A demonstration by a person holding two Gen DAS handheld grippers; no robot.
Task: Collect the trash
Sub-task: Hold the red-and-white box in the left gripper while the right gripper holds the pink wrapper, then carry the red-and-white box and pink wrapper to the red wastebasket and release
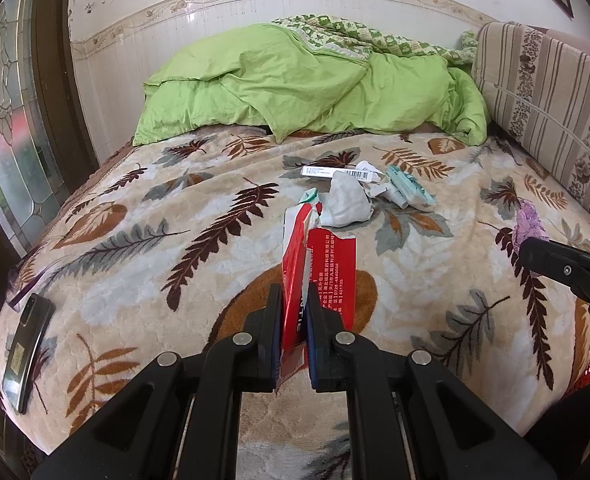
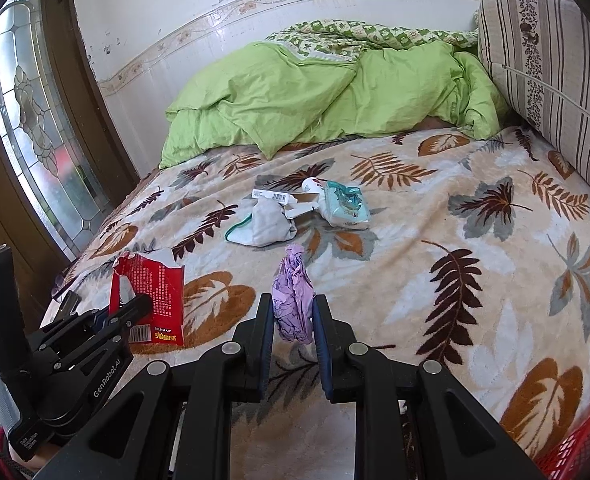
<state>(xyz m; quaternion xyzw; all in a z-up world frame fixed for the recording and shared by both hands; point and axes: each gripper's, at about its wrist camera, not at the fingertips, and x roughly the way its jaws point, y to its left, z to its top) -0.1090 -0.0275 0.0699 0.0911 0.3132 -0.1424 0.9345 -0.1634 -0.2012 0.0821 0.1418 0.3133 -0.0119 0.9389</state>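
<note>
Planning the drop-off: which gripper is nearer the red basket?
Right. The basket sits at the right gripper's lower right; the left gripper is farther off, on the other side.

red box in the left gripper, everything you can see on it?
The red box is a torn-open cardboard carton with white printed text, a barcode and a yellow logo near one end. Its far edge is ragged, showing a white inside. It is flattened and stands on edge, clamped between the left gripper fingers, above the leaf-patterned blanket.

"GenRobot.AI" on left gripper (image 2: 135, 307) body, "JIYANTIE" on torn red packet (image 2: 155, 300)
</note>
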